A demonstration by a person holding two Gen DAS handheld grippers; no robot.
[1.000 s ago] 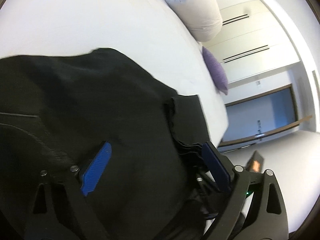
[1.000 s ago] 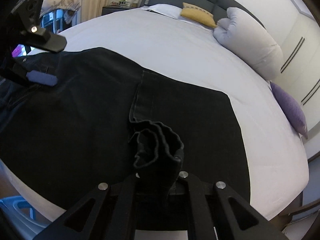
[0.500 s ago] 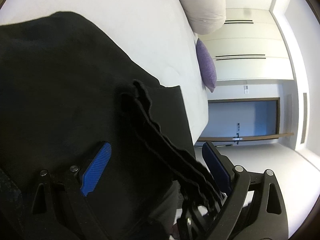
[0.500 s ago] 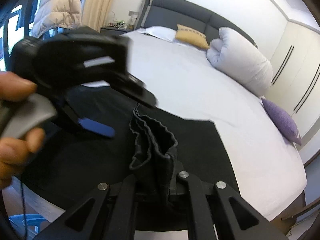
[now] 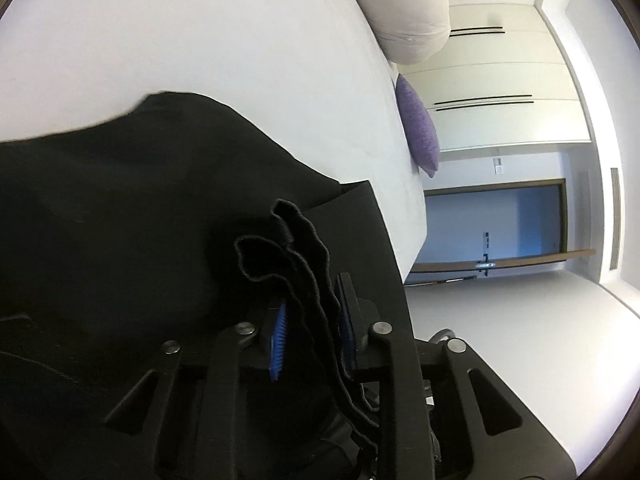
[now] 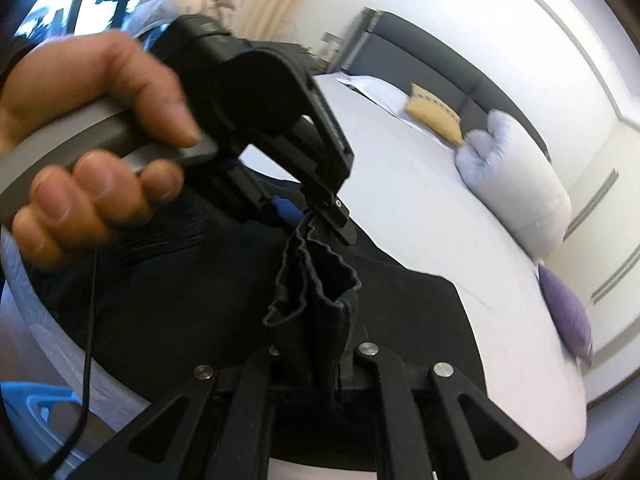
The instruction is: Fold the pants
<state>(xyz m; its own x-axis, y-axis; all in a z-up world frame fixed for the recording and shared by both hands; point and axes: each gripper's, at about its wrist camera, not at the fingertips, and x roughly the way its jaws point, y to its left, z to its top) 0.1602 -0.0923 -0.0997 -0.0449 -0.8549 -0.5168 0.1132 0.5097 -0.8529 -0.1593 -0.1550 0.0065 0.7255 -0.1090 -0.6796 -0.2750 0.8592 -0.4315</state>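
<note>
Black pants (image 5: 120, 208) lie spread on a white bed (image 5: 200, 40); they also show in the right wrist view (image 6: 400, 312). My left gripper (image 5: 312, 332) is shut on a bunched hem of the pants (image 5: 288, 248), with blue pads (image 5: 279, 336) pressed against the cloth. My right gripper (image 6: 316, 364) is shut on the same bunched hem (image 6: 316, 280), lifted above the bed. In the right wrist view the left gripper (image 6: 316, 216) pinches the top of that bunch, held by a hand (image 6: 92, 128).
A large pale pillow (image 6: 520, 188), a yellow cushion (image 6: 434, 118) and a purple cushion (image 6: 564, 312) lie on the bed. A dark headboard (image 6: 460, 68), wardrobe doors (image 5: 500, 80) and a doorway (image 5: 496, 228) stand beyond. A blue item (image 6: 36, 404) sits by the bed's near edge.
My left gripper was open and apart from the hem; it has moved in and shut on the bunched hem that my right gripper holds. The right gripper has lifted the bunch.
</note>
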